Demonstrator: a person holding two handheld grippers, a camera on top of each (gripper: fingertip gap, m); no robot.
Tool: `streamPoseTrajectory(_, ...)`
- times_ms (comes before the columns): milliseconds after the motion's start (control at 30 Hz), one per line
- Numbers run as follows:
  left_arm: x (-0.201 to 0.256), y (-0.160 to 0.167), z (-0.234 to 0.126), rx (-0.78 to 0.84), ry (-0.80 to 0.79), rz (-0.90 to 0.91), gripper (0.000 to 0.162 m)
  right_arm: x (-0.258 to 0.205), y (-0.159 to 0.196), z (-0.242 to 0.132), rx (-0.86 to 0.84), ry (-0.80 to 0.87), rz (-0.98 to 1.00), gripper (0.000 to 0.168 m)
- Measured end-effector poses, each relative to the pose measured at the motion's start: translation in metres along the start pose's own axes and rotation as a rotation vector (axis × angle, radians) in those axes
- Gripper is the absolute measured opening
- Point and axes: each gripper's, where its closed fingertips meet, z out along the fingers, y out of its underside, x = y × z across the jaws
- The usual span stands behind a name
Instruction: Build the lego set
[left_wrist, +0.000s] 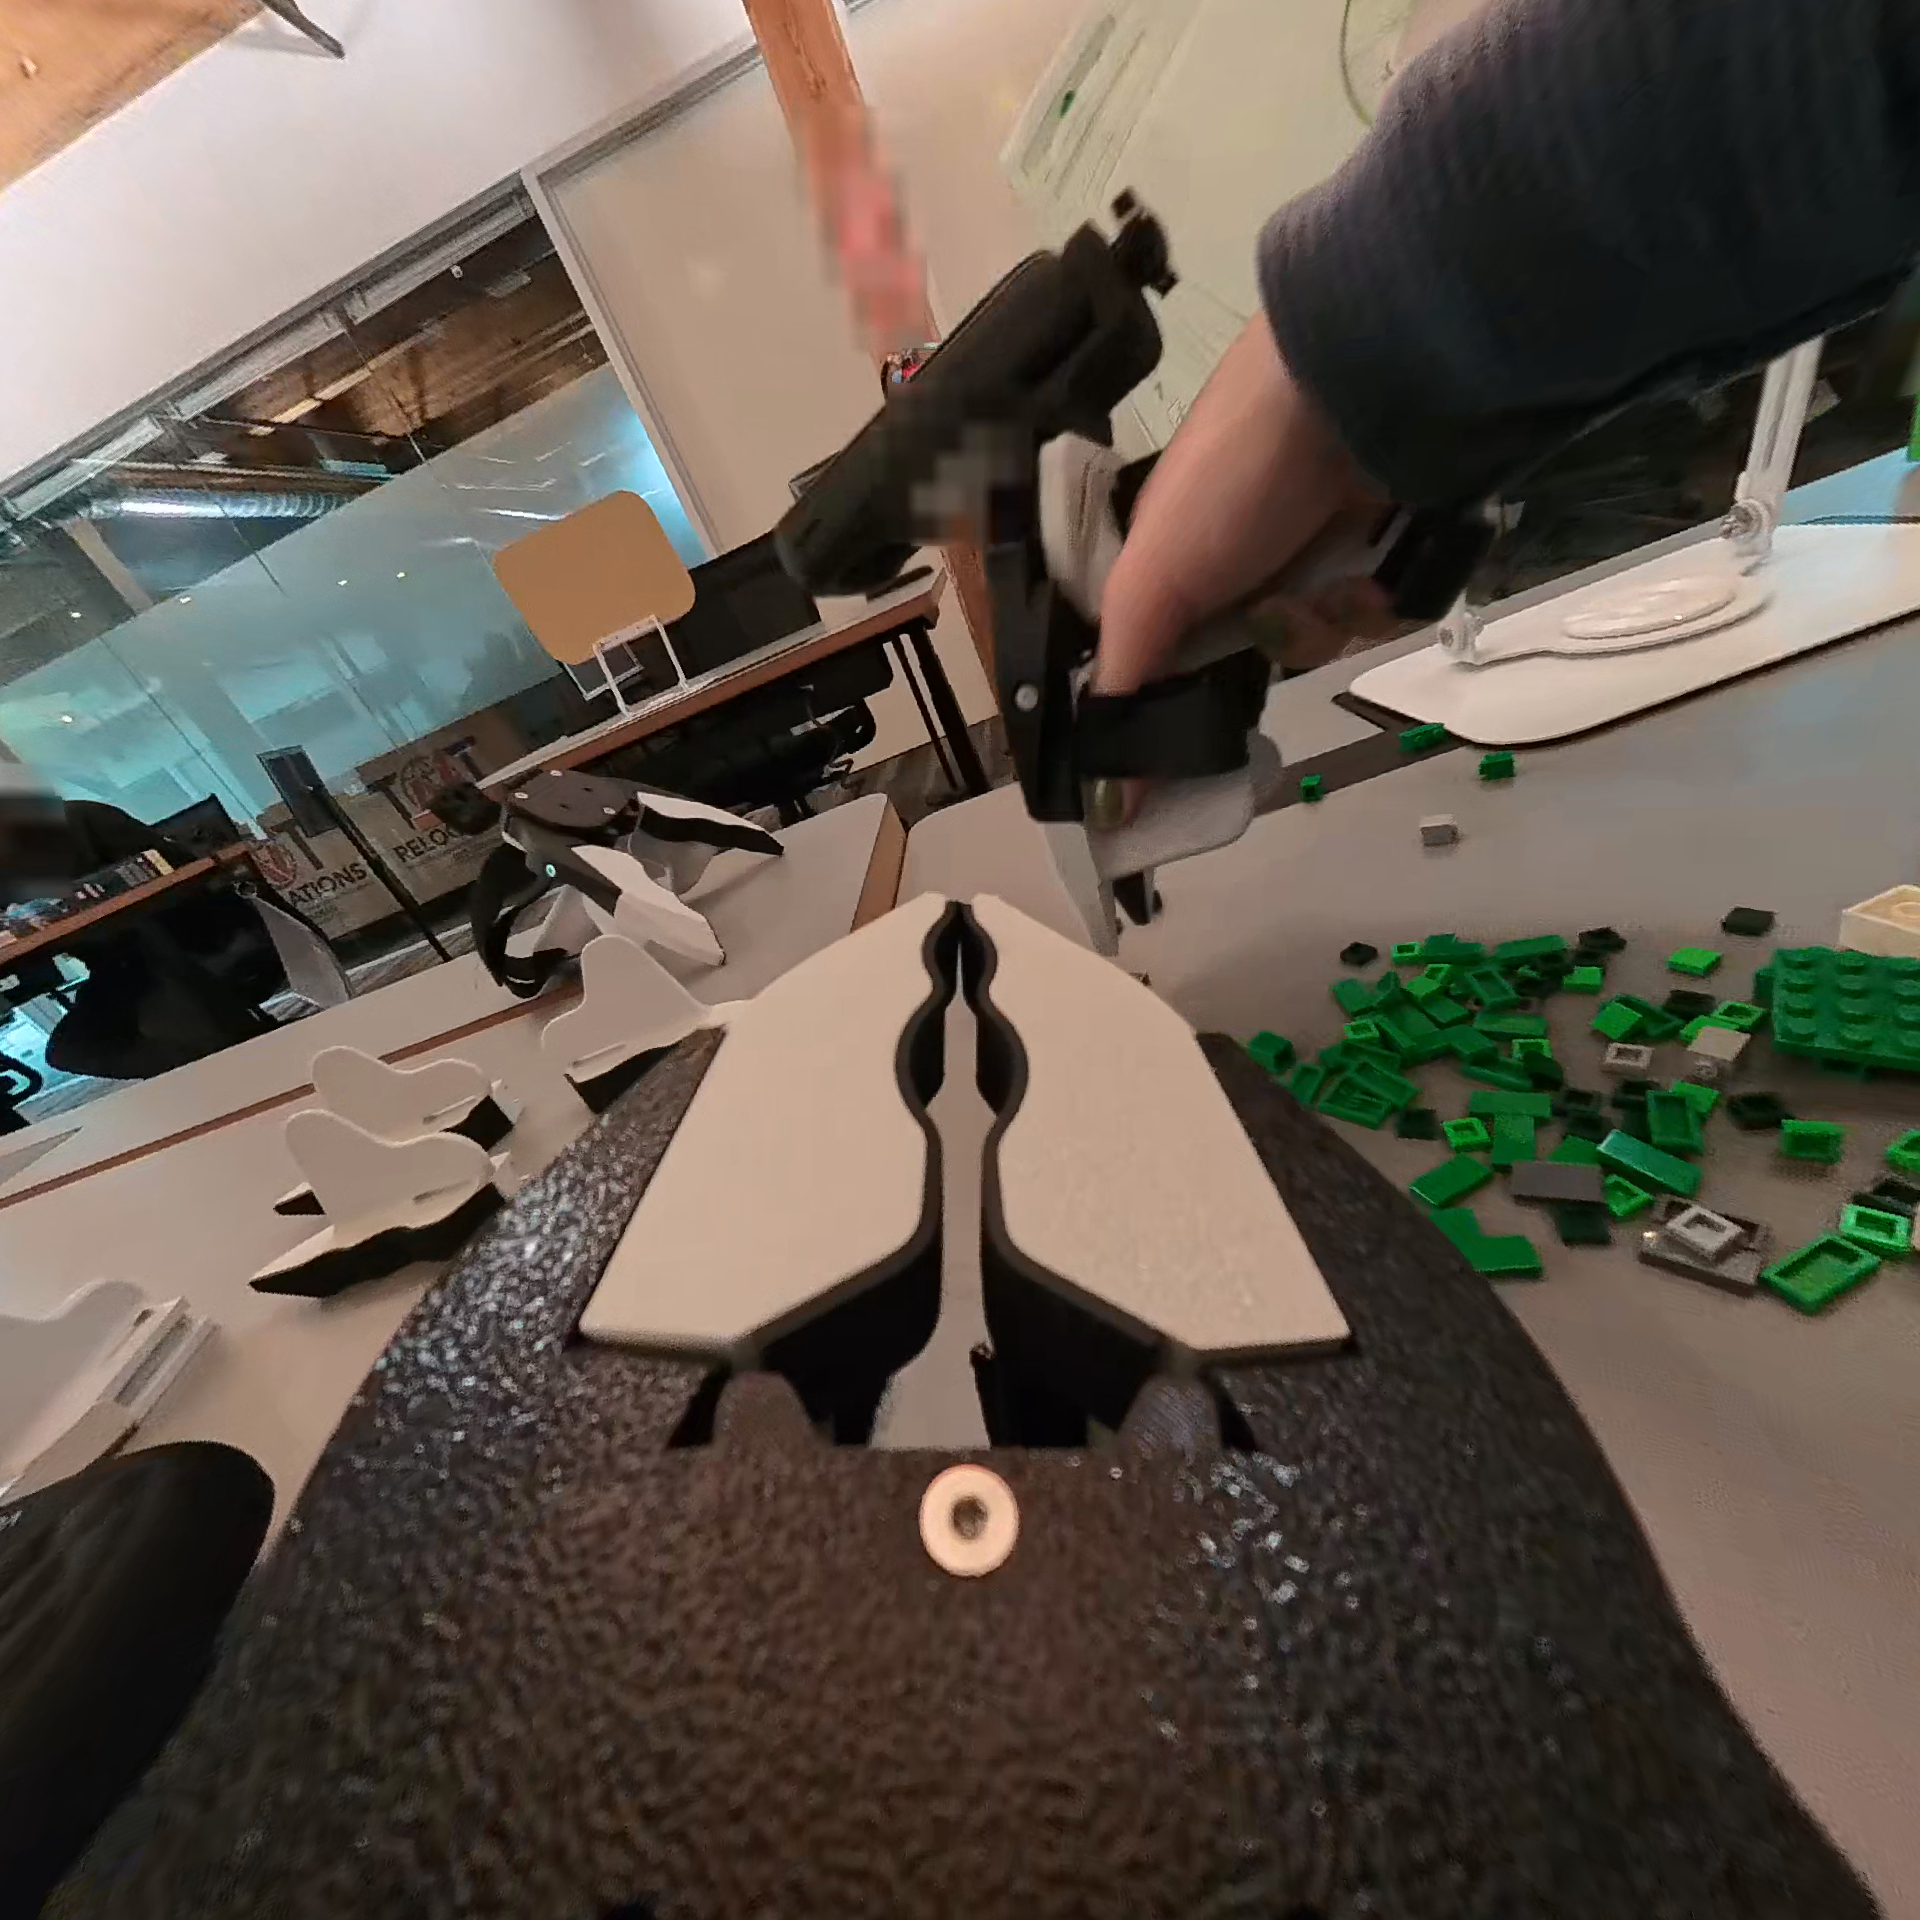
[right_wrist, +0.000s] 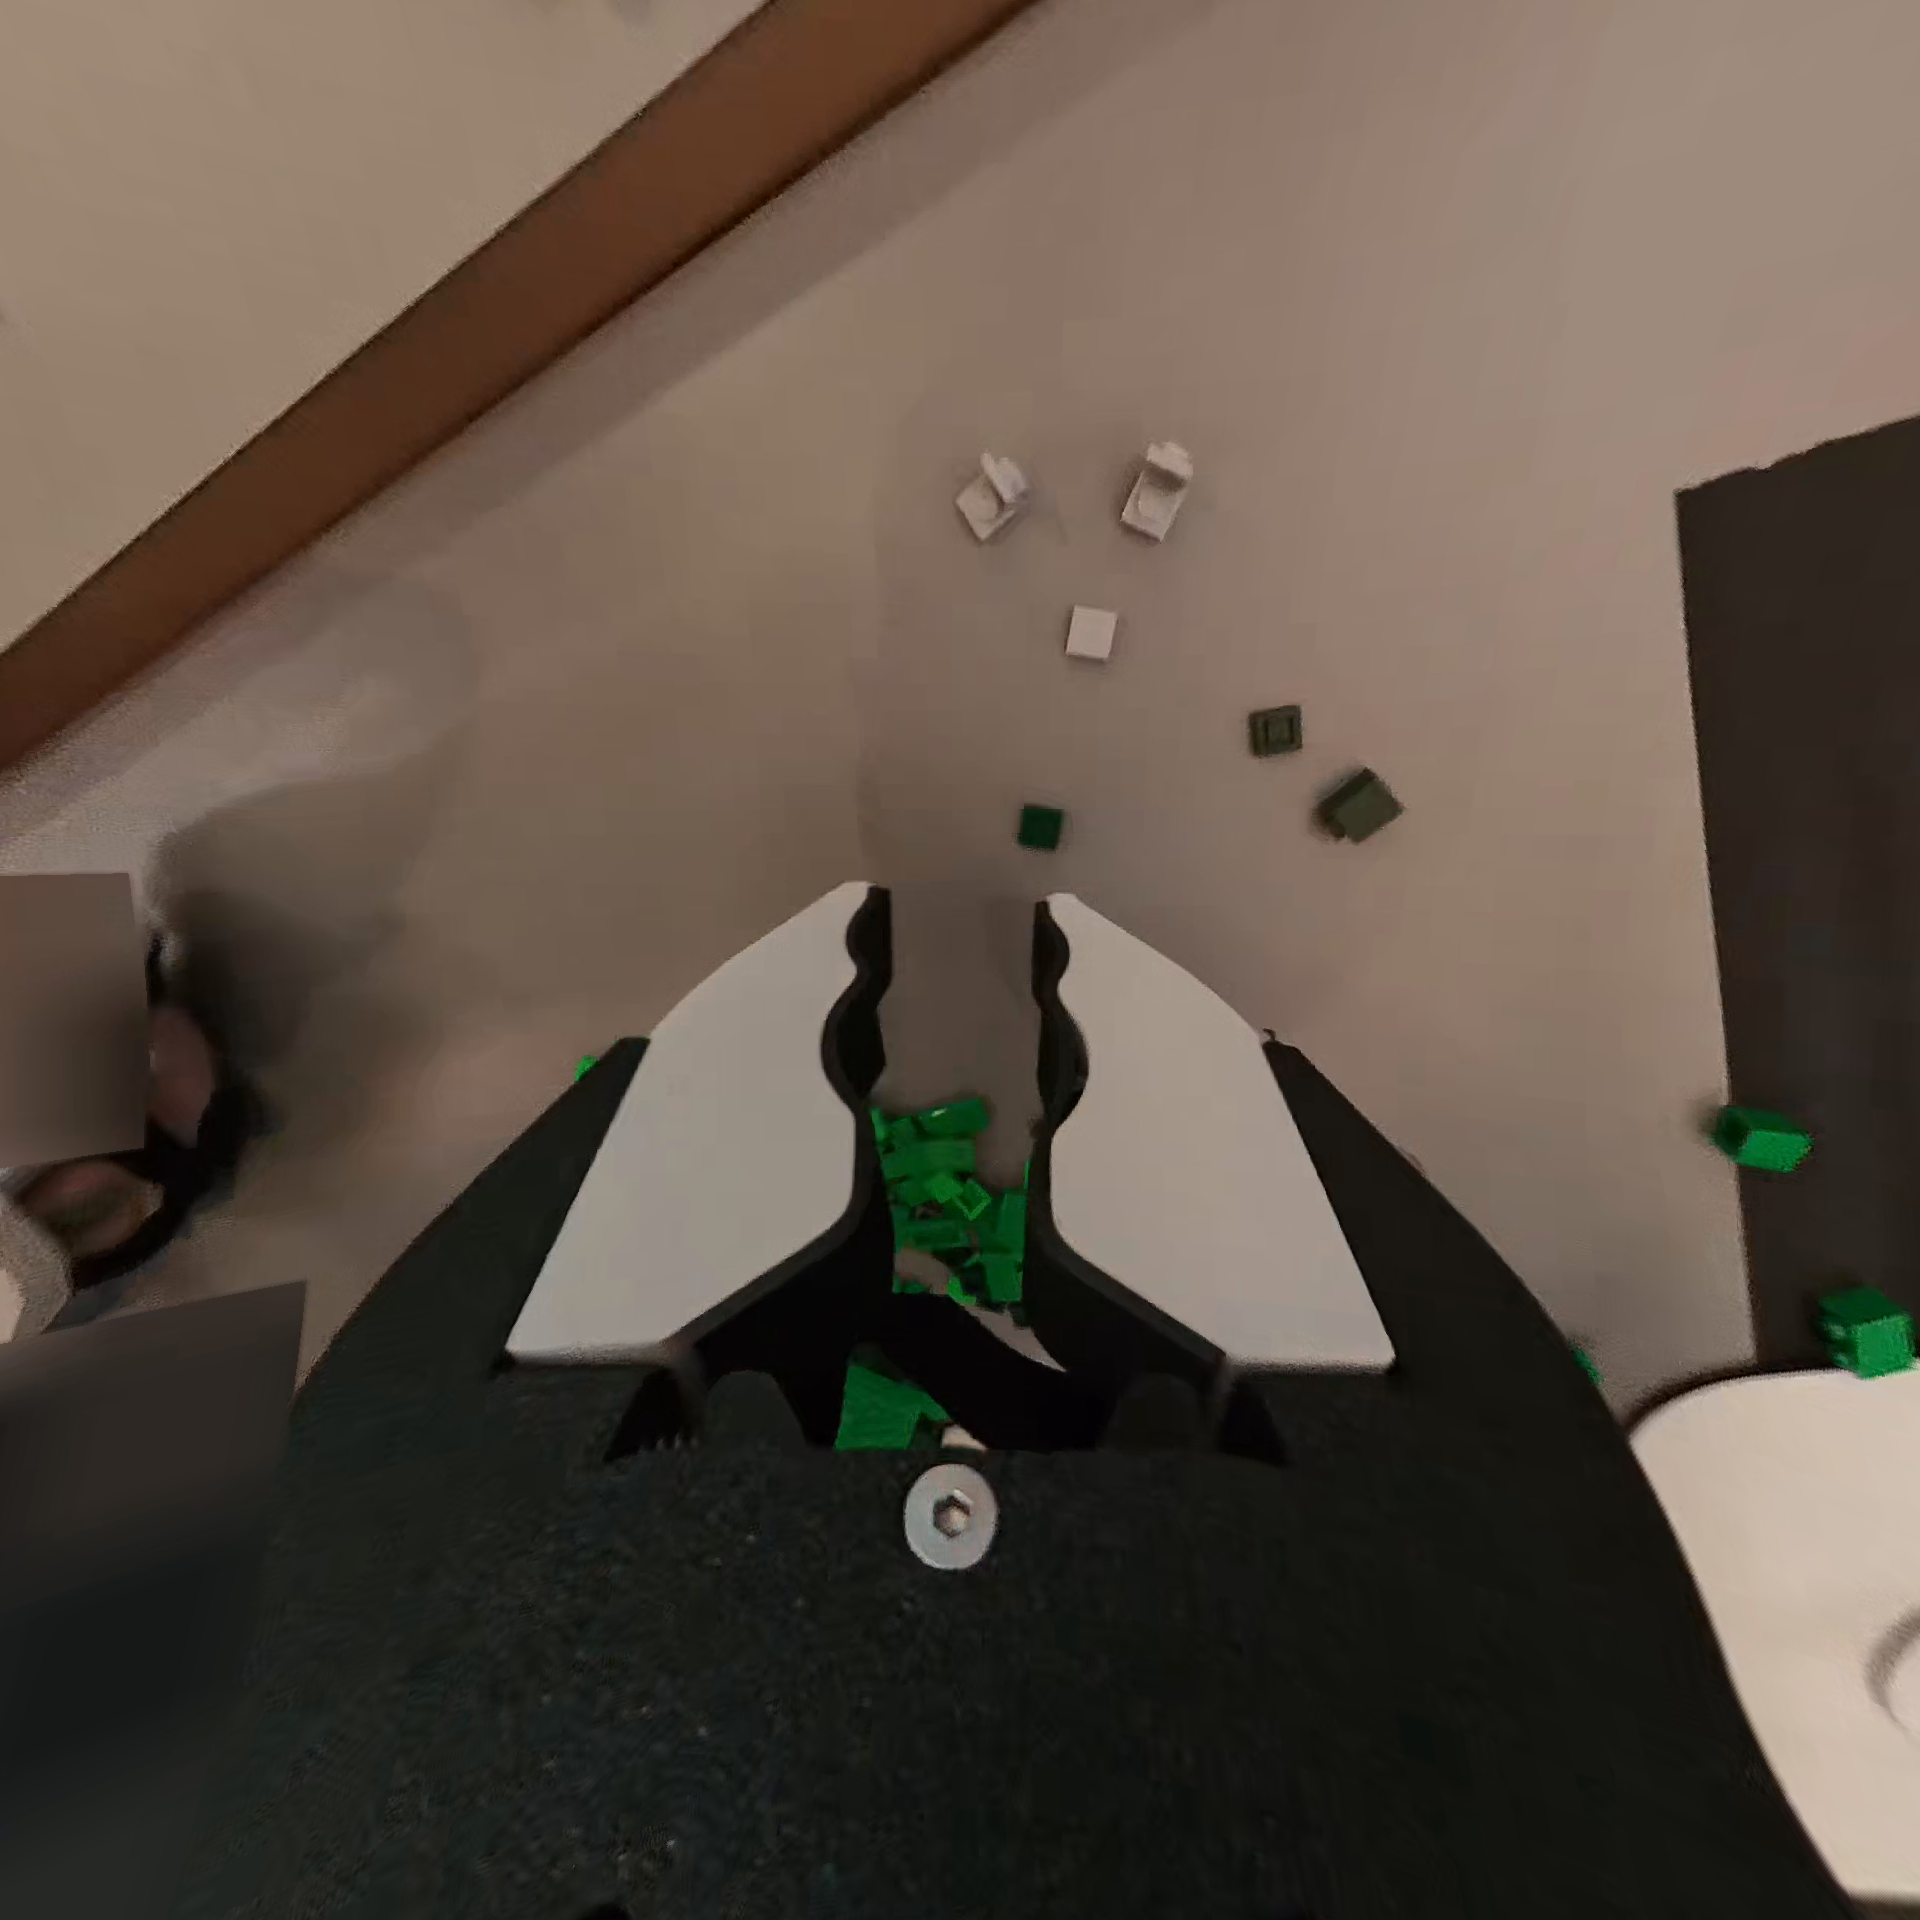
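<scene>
A pile of loose green, dark green and grey lego pieces (left_wrist: 1507, 1122) lies on the grey table at the right of the left wrist view. A green studded plate (left_wrist: 1849, 1008) lies at its far right edge. My left gripper (left_wrist: 961, 912) is shut and empty, held above the table left of the pile. My right gripper (left_wrist: 1117, 925), held by a hand, points down at the table just beyond it. In the right wrist view my right gripper (right_wrist: 961, 899) is open and empty above the green pile (right_wrist: 935, 1195). Small white pieces (right_wrist: 1091, 632) and dark green pieces (right_wrist: 1275, 730) lie scattered ahead of it.
A white lamp stand (left_wrist: 1621, 623) sits on a white mat at the back right. Spare white gripper fingers (left_wrist: 384, 1174) and another gripper (left_wrist: 613, 862) lie at the left. A dark mat (right_wrist: 1808, 935) and a white base (right_wrist: 1818, 1558) are at the right. The table's brown edge (right_wrist: 416, 343) runs diagonally. About 15 centimetres separates my right fingertips from the green studded plate (left_wrist: 1849, 1008).
</scene>
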Motion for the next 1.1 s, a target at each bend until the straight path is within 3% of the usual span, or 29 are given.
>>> streamPoseTrajectory(200,-0.005,0.001,-0.001,0.001,-0.007,-0.038,0.000,0.013,-0.005,0.015,-0.113,0.146,-0.063,0.015)
streamPoseTrajectory(533,-0.010,0.003,0.000,0.001,-0.004,-0.107,0.000,0.019,-0.005,0.025,-0.115,0.137,-0.037,0.011)
streamPoseTrajectory(800,-0.003,0.003,-0.001,-0.006,0.023,-0.058,0.000,0.023,0.001,0.017,-0.072,0.184,-0.105,0.007)
streamPoseTrajectory(867,0.007,-0.002,-0.002,0.006,0.060,-0.017,0.002,0.014,0.015,0.001,-0.019,0.155,-0.168,0.007)
streamPoseTrajectory(933,0.032,-0.016,-0.006,0.043,0.163,0.042,0.015,0.004,0.046,-0.023,0.049,0.148,-0.267,0.007)
streamPoseTrajectory(1000,0.077,-0.038,-0.015,0.096,0.335,0.103,0.030,-0.005,0.093,-0.050,0.123,0.144,-0.340,0.007)
streamPoseTrajectory(1100,0.175,-0.066,-0.038,0.158,0.676,0.280,0.033,-0.001,0.177,-0.086,0.216,0.191,-0.391,0.007)
